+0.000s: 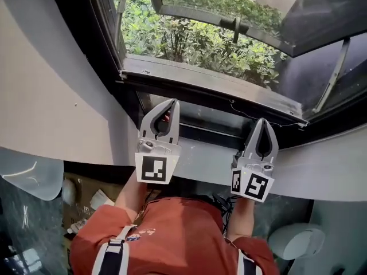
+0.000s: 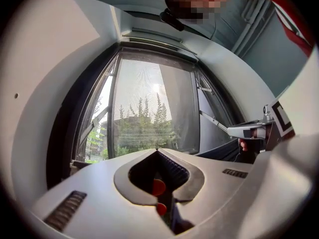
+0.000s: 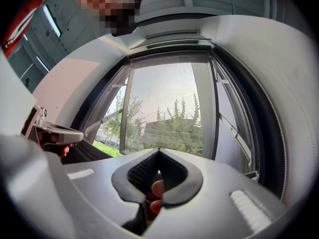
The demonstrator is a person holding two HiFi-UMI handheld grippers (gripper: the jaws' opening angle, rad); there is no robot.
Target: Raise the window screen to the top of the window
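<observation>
Window bay, seen from above: white curved wall [image 1: 51, 96] around a dark window frame [image 1: 129, 96].

- Outer sash [image 1: 229, 17]: swung outward on its stays. Shrubs [image 1: 195, 44] show plainly through the gap beneath it.
- Window screen [image 1: 212, 129]: I make out no mesh across the opening in any view. I take the low rail along the foot of the frame, between my two grippers, to be its pull bar, though I cannot be sure. If so, the screen sits at the bottom.
- Left gripper [image 1: 170, 103]: jaws together with nothing between them. Its tip is near the foot of the frame, and I cannot tell whether it touches.
- Right gripper [image 1: 262, 121]: jaws likewise closed and empty. Its tip is close to the same rail, further along to the right.
- Person: red sleeves and shoulder straps below the sill line, one hand in each gripper.

Progress, as I judge it: nothing is done. The screen is neither gripped nor lifted, and the opening reads as uncovered. Left to do: take hold of the bar at the foot of the frame and carry it up to the head of the frame, which both gripper views show well above me.
</observation>
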